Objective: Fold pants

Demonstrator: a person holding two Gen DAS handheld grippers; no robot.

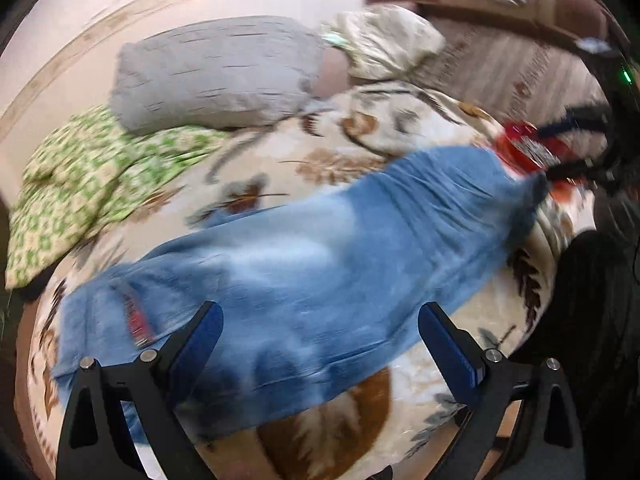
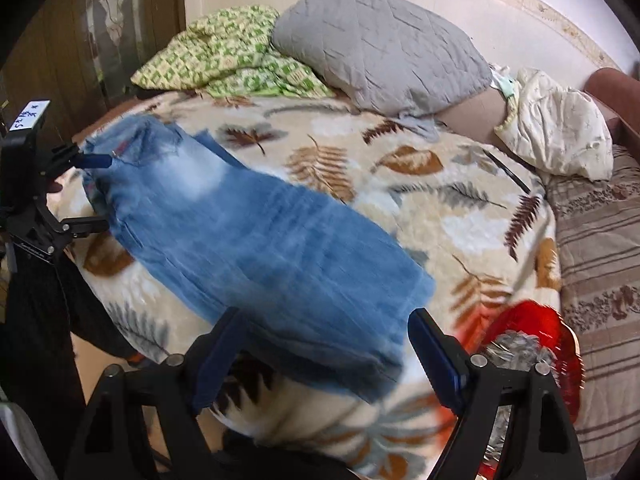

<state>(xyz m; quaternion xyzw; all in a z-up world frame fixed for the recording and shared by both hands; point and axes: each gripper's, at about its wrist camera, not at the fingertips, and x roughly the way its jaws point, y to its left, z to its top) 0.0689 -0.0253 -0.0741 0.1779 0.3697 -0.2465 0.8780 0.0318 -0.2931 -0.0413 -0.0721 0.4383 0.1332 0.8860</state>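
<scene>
Blue jeans [image 1: 320,240] lie flat and stretched lengthwise on a leaf-patterned blanket [image 1: 320,148]. My left gripper [image 1: 320,312] hovers open over the waist end, its fingers wide apart and clear of the cloth. In the right wrist view the jeans [image 2: 260,240] run from the waist at far left to the leg ends close by. My right gripper [image 2: 326,316] stands open above the leg ends, holding nothing. Each gripper shows in the other's view: the right gripper [image 1: 556,152] at the far end, the left gripper [image 2: 94,192] by the waist.
A grey pillow [image 2: 380,44], a green patterned pillow [image 2: 224,56] and a cream bundle [image 2: 560,132] lie at the back by the wall. A red plate [image 2: 532,336] with foil sits by the leg ends. A striped sofa cover [image 2: 600,240] runs along the right.
</scene>
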